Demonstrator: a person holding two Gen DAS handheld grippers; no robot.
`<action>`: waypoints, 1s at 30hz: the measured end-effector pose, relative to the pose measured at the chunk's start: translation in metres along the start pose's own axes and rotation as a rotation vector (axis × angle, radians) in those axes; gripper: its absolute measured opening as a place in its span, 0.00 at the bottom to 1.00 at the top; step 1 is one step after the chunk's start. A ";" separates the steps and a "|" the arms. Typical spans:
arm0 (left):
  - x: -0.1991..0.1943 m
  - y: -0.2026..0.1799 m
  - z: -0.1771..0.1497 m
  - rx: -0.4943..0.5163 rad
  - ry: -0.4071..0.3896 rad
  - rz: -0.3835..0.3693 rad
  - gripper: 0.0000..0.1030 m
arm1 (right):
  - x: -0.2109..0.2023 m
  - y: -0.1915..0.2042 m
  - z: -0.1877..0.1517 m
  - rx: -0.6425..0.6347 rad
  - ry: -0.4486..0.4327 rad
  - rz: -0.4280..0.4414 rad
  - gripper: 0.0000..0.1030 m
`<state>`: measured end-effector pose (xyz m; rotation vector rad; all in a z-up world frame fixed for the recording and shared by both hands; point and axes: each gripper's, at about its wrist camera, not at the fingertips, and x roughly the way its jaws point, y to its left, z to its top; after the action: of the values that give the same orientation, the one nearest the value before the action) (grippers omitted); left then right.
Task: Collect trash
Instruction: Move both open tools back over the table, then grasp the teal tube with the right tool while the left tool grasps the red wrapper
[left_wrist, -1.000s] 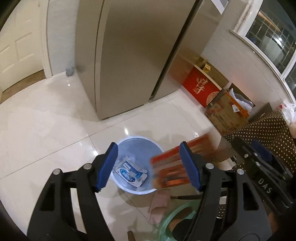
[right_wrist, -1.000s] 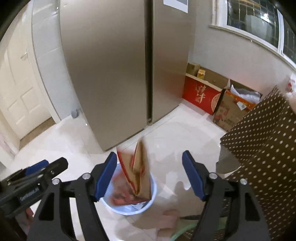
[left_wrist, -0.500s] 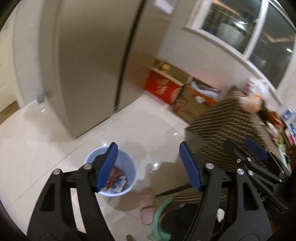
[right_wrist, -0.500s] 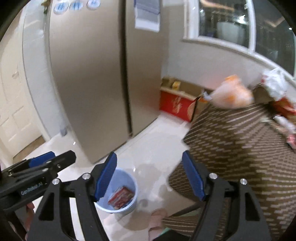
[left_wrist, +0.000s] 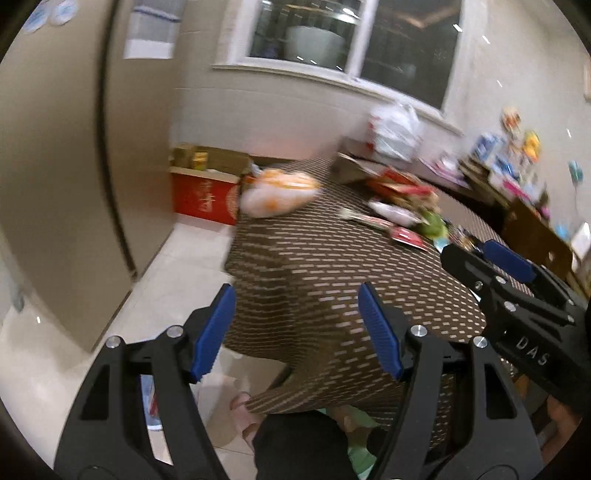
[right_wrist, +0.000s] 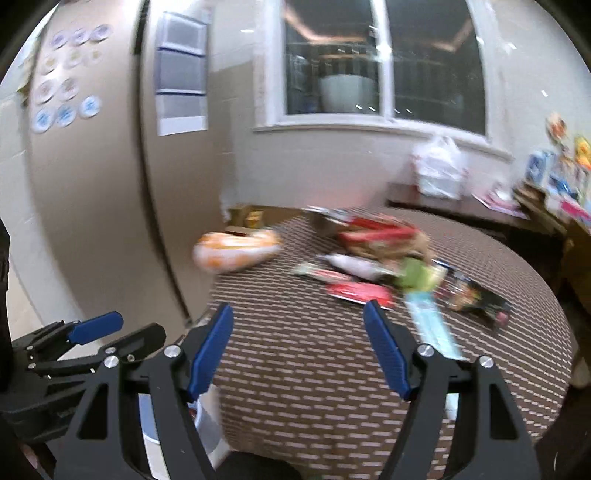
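Observation:
My left gripper (left_wrist: 295, 295) is open and holds nothing; it hovers off the near corner of a table (left_wrist: 314, 258) covered in brown dotted cloth. Just as open and bare, my right gripper (right_wrist: 298, 306) hangs over the table's near edge (right_wrist: 314, 369). Blurred trash lies on the far half: a pile of red and brown wrappers (right_wrist: 369, 236), a red packet (right_wrist: 358, 291), a green piece (right_wrist: 417, 273), a pale blue strip (right_wrist: 428, 325), a dark packet (right_wrist: 476, 299) and an orange-and-white bag (right_wrist: 236, 251). The blue bin (left_wrist: 149, 402) shows only a sliver behind my left finger.
A tall beige fridge (left_wrist: 55, 166) fills the left. A red box (left_wrist: 203, 199) and cartons stand by the wall. A white plastic bag (right_wrist: 439, 170) sits on a cluttered side counter. Below are a pink slipper (left_wrist: 243, 410) and a person's dark-clothed leg (left_wrist: 299, 443).
Both grippers swung up and to the right, from above the bin to the table. The red-orange packet fell into the bin. Both stay open.

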<state>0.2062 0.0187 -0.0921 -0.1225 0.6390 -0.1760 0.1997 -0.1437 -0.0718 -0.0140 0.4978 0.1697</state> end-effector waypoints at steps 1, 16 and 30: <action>0.008 -0.016 0.004 0.038 0.021 -0.009 0.66 | 0.000 -0.021 -0.002 0.028 0.015 -0.008 0.70; 0.086 -0.097 0.033 0.238 0.175 -0.086 0.67 | 0.058 -0.114 -0.027 -0.032 0.302 -0.071 0.44; 0.138 -0.104 0.060 0.177 0.232 -0.068 0.67 | 0.069 -0.120 -0.019 0.015 0.298 -0.040 0.24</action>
<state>0.3380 -0.1074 -0.1076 0.0482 0.8474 -0.3146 0.2705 -0.2520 -0.1243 -0.0348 0.7954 0.1248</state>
